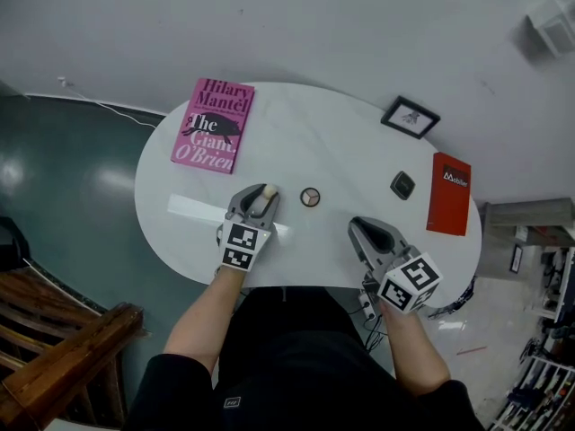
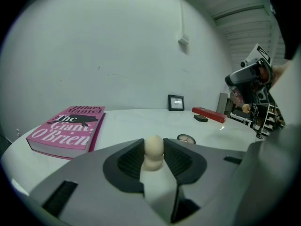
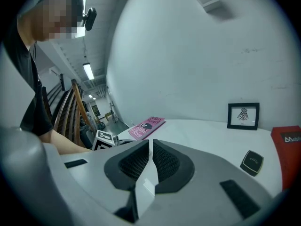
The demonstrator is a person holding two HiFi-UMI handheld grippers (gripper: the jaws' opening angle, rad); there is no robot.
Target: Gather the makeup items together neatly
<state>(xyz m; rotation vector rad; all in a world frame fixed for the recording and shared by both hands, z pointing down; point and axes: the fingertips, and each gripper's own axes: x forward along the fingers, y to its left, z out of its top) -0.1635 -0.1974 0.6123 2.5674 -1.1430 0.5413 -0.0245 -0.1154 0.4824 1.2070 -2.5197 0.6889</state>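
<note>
My left gripper (image 1: pixel 260 197) is shut on a beige makeup sponge (image 1: pixel 269 190), which pokes up between the pads (image 2: pixel 153 153) just above the white table (image 1: pixel 341 142). A small round compact (image 1: pixel 310 197) lies a little to the right of it (image 2: pixel 186 138). Farther right lies a black square compact (image 1: pixel 402 185), also visible in the right gripper view (image 3: pixel 252 162). My right gripper (image 1: pixel 359 228) hovers near the table's front edge, its jaws shut (image 3: pixel 151 147) with nothing between them.
A pink book (image 1: pixel 214 125) lies at the table's back left and a red book (image 1: pixel 449 194) at the right edge. A small framed picture (image 1: pixel 410 117) stands at the back against the wall. A white strip (image 1: pixel 193 209) lies left of my left gripper.
</note>
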